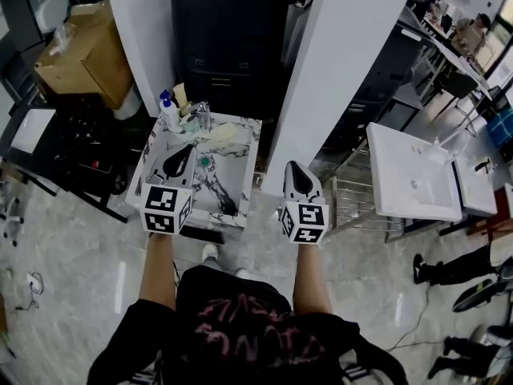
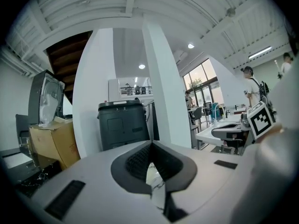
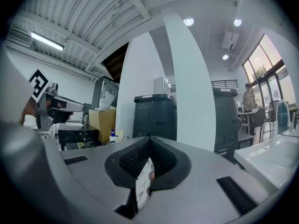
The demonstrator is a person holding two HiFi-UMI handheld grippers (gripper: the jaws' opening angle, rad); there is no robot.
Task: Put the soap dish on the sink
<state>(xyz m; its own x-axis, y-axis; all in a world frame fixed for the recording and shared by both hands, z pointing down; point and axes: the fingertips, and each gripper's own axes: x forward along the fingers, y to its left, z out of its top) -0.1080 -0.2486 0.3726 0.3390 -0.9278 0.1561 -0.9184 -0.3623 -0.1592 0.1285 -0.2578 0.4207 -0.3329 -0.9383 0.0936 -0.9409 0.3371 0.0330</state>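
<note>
Directly below stands a marble-patterned sink (image 1: 228, 195). The left gripper (image 1: 187, 149) hovers over its basin and the right gripper (image 1: 293, 168) just beside the sink, both pairs of jaws pressed together, empty. A pale soap dish (image 1: 227, 138) lies on the back rim, right of the tap (image 1: 200, 117).

I look down on a pale grey marbled floor (image 1: 72, 295) with a soft sheen. Two broad white pillars (image 1: 345, 54) rise ahead of me, and a tall black cabinet (image 1: 231, 38) stands between them. A cardboard box (image 1: 84, 54) sits off to the left. On the right, a white washbasin (image 1: 413, 175) rests on a metal rack (image 1: 357, 203). Overhead, the ribbed white ceiling (image 3: 93, 13) carries a strip light (image 3: 46, 40) and round lamps (image 3: 188, 21). Tall windows (image 3: 273, 62) glow at the far right.
</note>
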